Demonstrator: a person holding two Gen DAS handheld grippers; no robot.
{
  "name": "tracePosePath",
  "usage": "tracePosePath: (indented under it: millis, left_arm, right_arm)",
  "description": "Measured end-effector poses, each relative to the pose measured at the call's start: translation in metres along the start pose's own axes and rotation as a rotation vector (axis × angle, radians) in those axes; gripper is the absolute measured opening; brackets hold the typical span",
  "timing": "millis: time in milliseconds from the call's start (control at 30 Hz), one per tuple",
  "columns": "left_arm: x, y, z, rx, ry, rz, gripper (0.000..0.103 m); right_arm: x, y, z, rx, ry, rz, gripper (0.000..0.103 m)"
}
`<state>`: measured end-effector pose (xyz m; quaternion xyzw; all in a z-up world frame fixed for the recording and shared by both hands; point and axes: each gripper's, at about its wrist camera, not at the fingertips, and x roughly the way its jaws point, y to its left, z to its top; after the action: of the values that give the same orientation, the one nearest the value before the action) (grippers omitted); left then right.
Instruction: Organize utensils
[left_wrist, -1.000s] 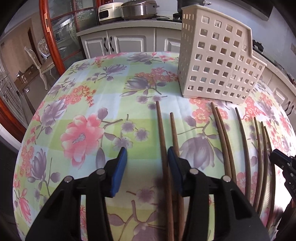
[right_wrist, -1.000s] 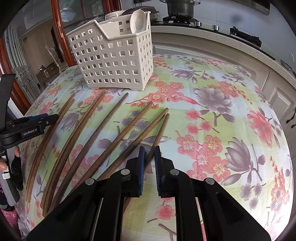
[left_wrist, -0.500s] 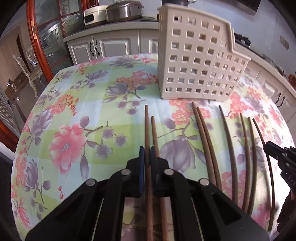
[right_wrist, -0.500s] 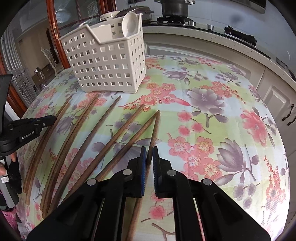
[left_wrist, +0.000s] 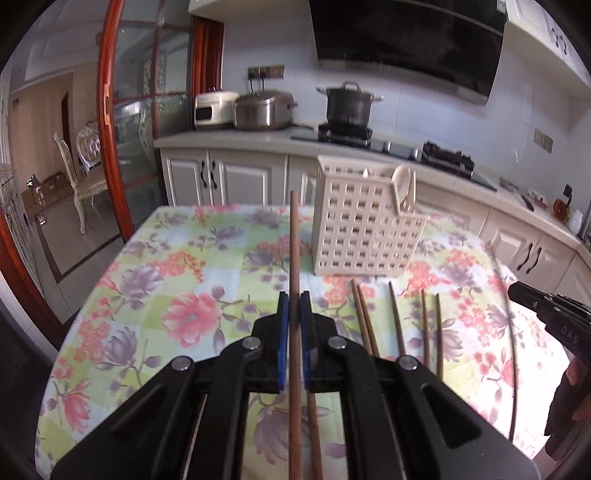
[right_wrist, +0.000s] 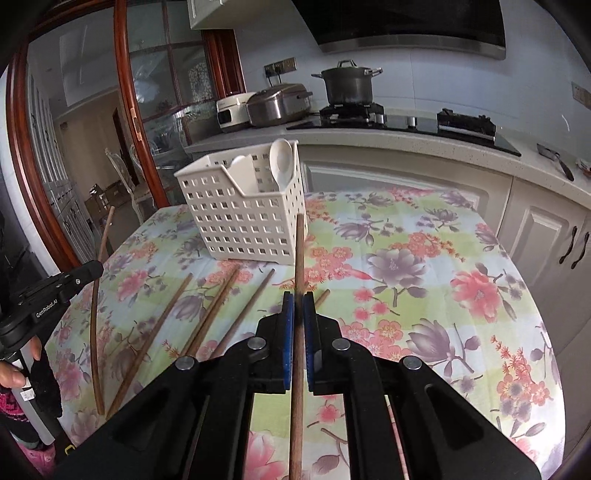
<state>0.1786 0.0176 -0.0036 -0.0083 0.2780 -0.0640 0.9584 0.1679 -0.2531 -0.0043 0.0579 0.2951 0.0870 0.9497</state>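
We've got L gripper (left_wrist: 294, 306) & R gripper (right_wrist: 298, 306) each pinching one chopstick (left_wrist: 294, 251) (right_wrist: 299, 254), both short of the basket (left_wrist: 364, 225).

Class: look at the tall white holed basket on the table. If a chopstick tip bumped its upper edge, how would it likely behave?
The basket looks like thin plastic full of holes, so probably light and easily shoved. It stands tall on the smooth tablecloth, so it may slide or tip. Only spoons show inside, adding little weight.
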Motion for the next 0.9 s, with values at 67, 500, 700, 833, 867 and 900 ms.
tracePosePath:
  millis: [67, 500, 700, 833, 867, 900]
  left_arm:
    - [-0.018, 0.0, 0.002, -0.002, -0.054, 0.011, 0.006]
    - [-0.051, -0.007, -0.004, 0.043, -0.132, 0.028, 0.006]
    - [-0.048, -0.009, -0.004, 0.047, -0.13, 0.024, 0.006]
    - [-0.051, -0.009, -0.004, 0.043, -0.131, 0.022, 0.006]
    - [-0.051, -0.01, -0.004, 0.042, -0.13, 0.02, 0.006]
    - [-0.051, -0.011, -0.004, 0.044, -0.129, 0.02, 0.006]
  right_arm:
    - [-0.017, 0.005, 0.003, -0.019, -0.056, 0.003, 0.006]
    - [0.027, -0.027, -0.019, -0.051, 0.172, -0.101, 0.062]
    - [0.073, -0.048, -0.03, -0.056, 0.306, -0.14, 0.048]
    - [0.096, -0.051, -0.033, -0.072, 0.353, -0.148, 0.042]
    - [0.098, -0.052, -0.032, -0.073, 0.355, -0.144, 0.04]
    - [0.1, -0.053, -0.03, -0.067, 0.363, -0.138, 0.036]
